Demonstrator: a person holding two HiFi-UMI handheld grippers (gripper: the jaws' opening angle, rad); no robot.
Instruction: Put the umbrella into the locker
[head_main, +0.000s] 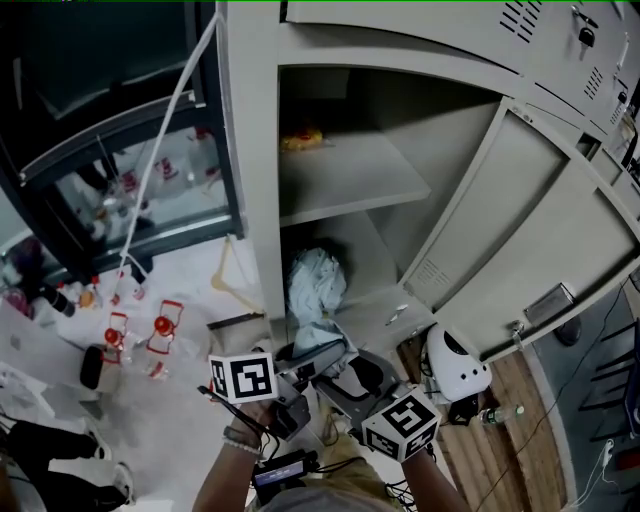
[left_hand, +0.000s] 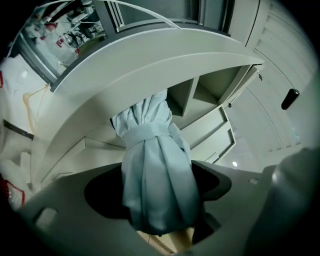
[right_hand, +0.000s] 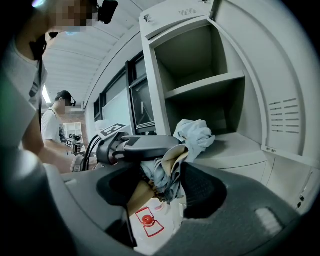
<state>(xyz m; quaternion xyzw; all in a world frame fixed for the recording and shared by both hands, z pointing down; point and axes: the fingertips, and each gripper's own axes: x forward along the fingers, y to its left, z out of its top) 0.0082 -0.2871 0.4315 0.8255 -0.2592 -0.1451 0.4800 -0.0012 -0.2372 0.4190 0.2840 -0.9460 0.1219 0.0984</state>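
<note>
Down at the bottom centre of the head view, two grippers work side by side: the left gripper (head_main: 305, 362) and the right gripper (head_main: 345, 375), each with one marker cube. One umbrella (head_main: 315, 285), pale blue, folded and strapped. One grey locker (head_main: 250, 150), its one door (head_main: 530, 230) swung wide to the right, and one shelf (head_main: 350, 180) splitting it into two compartments. A single small yellow item (head_main: 300, 140) sits at the back of that shelf. Two red-marked packets (head_main: 140, 332) lie on the white floor at the left.

Over to the left gripper view: jaws spread wide, and the bundled fabric fills the whole gap, pressed against both dark pads, so it is clamped round the umbrella's body just below the strap. In the right gripper view, those jaws also stand wide, closed on the loose fabric and tan handle at the near end, right under the left gripper.

So the umbrella runs up the frame from both grippers, its far, crumpled end already reaching into the lower compartment beneath the shelf, close to the left wall, while the near end sits outside the locker in the two grips.
</note>
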